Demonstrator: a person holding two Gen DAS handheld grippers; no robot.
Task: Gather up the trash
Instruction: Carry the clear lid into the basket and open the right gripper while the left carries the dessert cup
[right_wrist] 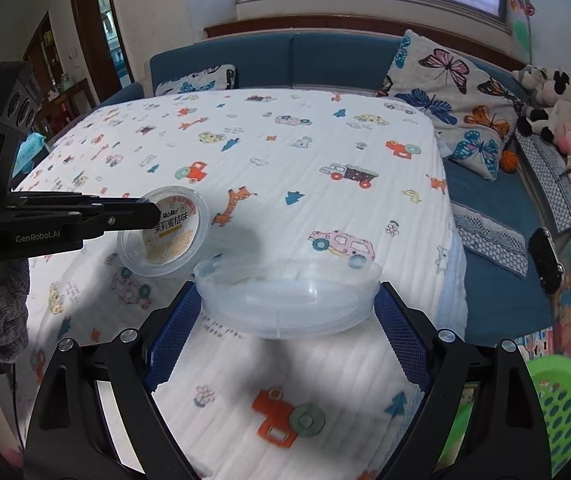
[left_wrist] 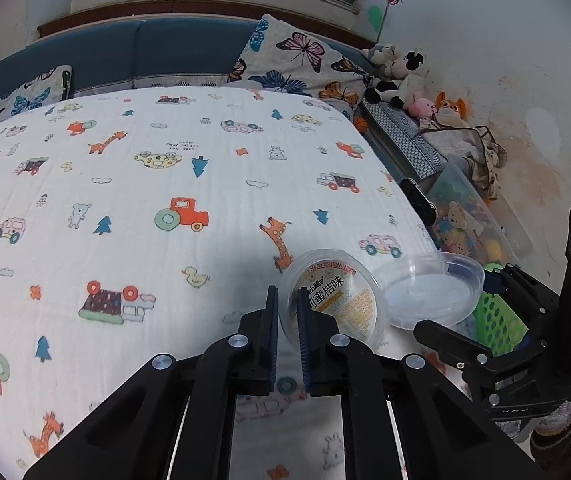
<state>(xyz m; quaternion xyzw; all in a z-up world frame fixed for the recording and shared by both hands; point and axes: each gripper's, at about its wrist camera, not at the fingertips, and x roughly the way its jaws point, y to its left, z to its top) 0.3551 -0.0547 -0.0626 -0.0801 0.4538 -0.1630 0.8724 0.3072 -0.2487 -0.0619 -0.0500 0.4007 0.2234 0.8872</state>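
The left tool (left_wrist: 286, 307) pinches the rim of a clear, orange-labelled plastic cup (left_wrist: 335, 298); the right tool (right_wrist: 288, 306) clamps a clear round plastic lid (right_wrist: 289, 300). Keep both grips firm and level, I judge, carrying them to the green perforated basket (right_wrist: 561, 408) beside the bed.

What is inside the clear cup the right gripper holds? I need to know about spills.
The clear cup looks empty; the bedsheet shows through it. Thin residue cannot be ruled out.

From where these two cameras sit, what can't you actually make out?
- Green basket: cut off by the right wrist frame edge, contents unseen.
- Labelled plastic lid: print partly covered by the left tool in the left wrist view.
- Clear plastic container: the right tool's contact with it is unclear.
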